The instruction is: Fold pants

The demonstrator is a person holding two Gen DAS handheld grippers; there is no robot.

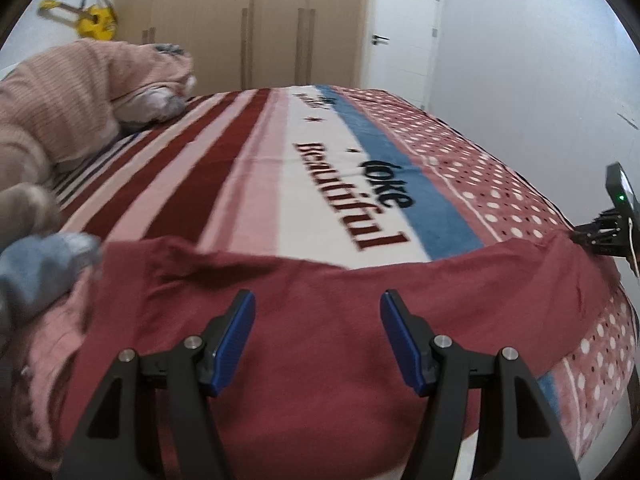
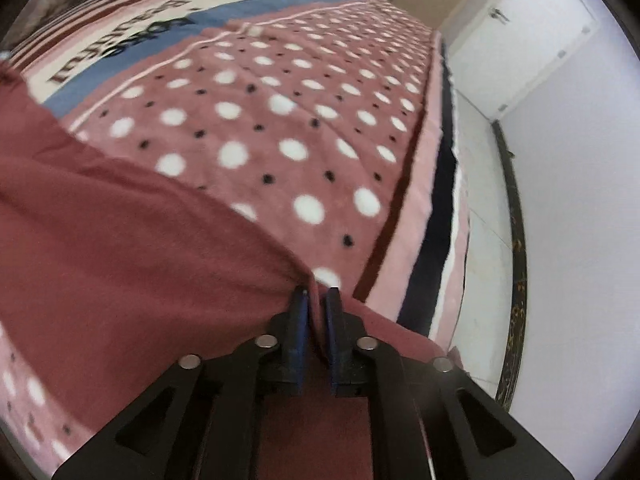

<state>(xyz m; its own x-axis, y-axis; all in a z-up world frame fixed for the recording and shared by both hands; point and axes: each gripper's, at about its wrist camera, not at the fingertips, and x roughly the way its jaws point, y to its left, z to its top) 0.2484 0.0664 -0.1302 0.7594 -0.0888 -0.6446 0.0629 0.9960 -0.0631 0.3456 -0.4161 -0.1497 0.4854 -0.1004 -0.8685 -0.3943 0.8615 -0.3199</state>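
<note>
The dark red pants [image 1: 320,320] lie spread across the near part of the bed. My left gripper [image 1: 317,300] is open and empty, its blue pads hovering over the middle of the pants. My right gripper [image 2: 317,292] is shut on the right end of the pants [image 2: 120,240], with a fold of red cloth pinched between its blue pads. The right gripper also shows at the far right of the left wrist view [image 1: 600,236], at the pants' edge.
The bed is covered by a blanket [image 1: 340,168] with red stripes, a blue band, lettering and white dots. A heap of pink and blue clothes [image 1: 52,272] lies at the left. A pink duvet [image 1: 80,88] is behind it. The bed's right edge [image 2: 440,240] drops to a white floor.
</note>
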